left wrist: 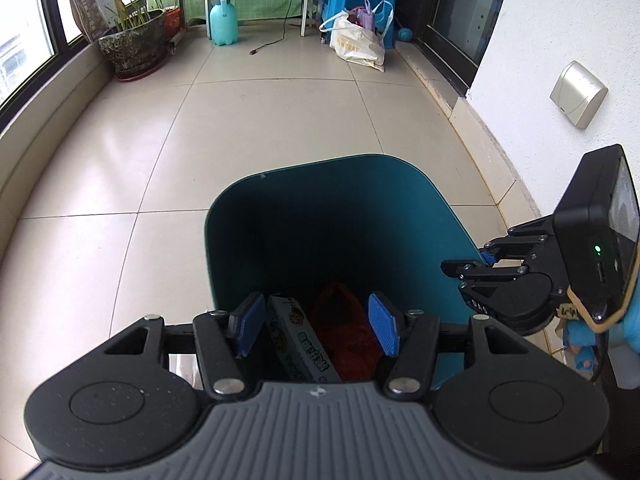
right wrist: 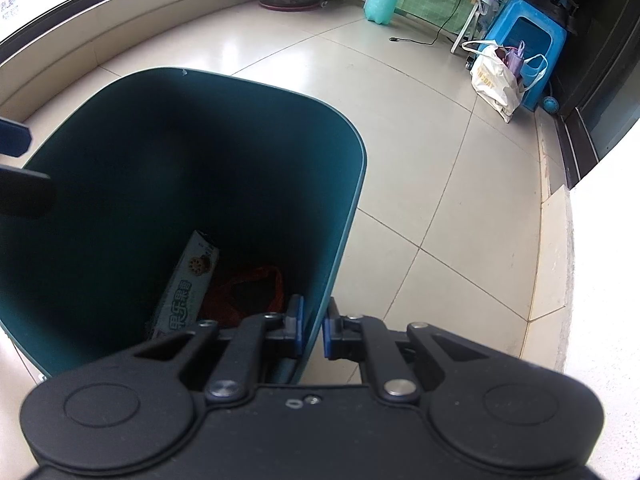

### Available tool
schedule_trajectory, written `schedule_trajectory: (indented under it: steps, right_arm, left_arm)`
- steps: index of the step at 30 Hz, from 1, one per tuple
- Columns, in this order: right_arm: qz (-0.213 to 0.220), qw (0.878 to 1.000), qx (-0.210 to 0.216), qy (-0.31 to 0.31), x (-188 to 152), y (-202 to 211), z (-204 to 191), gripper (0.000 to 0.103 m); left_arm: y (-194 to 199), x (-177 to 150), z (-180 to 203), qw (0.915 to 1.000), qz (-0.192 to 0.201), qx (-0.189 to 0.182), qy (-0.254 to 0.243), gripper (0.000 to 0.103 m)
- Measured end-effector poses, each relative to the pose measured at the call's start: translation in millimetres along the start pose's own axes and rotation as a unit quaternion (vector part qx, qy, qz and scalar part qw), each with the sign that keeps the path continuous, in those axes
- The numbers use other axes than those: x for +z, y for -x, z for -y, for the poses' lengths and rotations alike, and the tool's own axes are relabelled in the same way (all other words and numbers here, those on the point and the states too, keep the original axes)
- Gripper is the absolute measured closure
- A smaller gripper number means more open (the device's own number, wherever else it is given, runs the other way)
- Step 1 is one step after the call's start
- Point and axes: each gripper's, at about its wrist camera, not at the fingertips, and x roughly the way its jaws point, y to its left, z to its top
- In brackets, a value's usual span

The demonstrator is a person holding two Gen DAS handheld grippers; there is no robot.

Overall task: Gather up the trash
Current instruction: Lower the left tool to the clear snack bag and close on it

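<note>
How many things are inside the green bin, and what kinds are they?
Cookie box: 1
Orange net bag: 1
Total: 2 things inside the dark green bin

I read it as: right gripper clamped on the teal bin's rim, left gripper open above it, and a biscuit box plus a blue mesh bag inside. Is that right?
One detail is off: the mesh bag in the teal bin is orange-red, not blue, as the right wrist view shows beside the biscuit box. The rest holds: right gripper clamped on the rim, left gripper open above the bin.
</note>
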Motion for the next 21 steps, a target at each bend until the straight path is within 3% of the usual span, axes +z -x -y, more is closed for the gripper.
schedule_trajectory:
  steps: [5, 11, 16, 21]
  right_arm:
    - [0.0, 1.0, 0.002, -0.003, 0, 1, 0, 0.094]
    - [-0.006, 1.0, 0.008, -0.01, 4, 0, 6, 0.094]
    - [-0.012, 1.0, 0.0, -0.004, 5, -2, 3, 0.095]
    - [-0.015, 1.0, -0.007, 0.002, 7, -3, -1, 0.095]
  left_arm:
    - [30, -20, -12, 0.9997, 0.012, 0.019, 0.01, 0.047]
    - [36, -59, -34, 0.9979, -0.017, 0.037, 0.051, 0.047]
    - [15, -92, -49, 0.9932, -0.058, 0.049, 0.088, 0.047]
    - [-21, -129, -59, 0.9829, -0.113, 0.046, 0.138, 0.047]
